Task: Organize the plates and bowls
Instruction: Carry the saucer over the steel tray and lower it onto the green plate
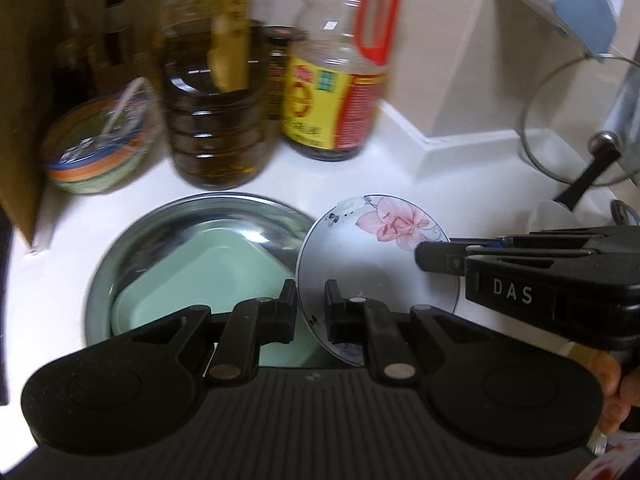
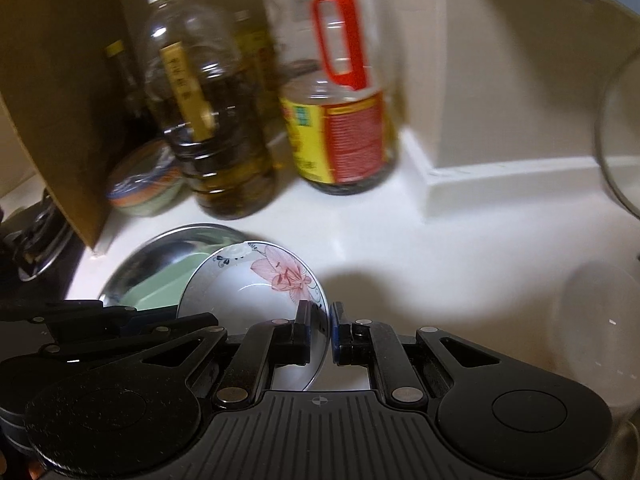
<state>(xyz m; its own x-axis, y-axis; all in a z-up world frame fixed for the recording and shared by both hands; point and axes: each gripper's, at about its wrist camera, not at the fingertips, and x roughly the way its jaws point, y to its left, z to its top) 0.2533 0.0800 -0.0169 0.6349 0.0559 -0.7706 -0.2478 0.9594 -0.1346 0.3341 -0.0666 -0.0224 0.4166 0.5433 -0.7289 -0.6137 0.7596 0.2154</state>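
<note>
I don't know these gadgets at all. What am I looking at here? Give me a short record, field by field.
held item: floral bowl, white with a pink flower, tilted
left gripper: shut on the floral bowl's rim
right gripper: shut on the opposite rim
below and beside it: metal basin with a green square dish inside
surface: white counter
behind: oil bottle, sauce bottle, both partly full
far right: glass lid
picture quality: background blurred

A floral bowl (image 1: pixel 372 248) sits just right of a metal basin (image 1: pixel 132 240) holding a square dish (image 1: pixel 192 276). Behind them stand an oil bottle (image 1: pixel 212 112) and a sauce bottle (image 1: pixel 336 92) to its right.
</note>
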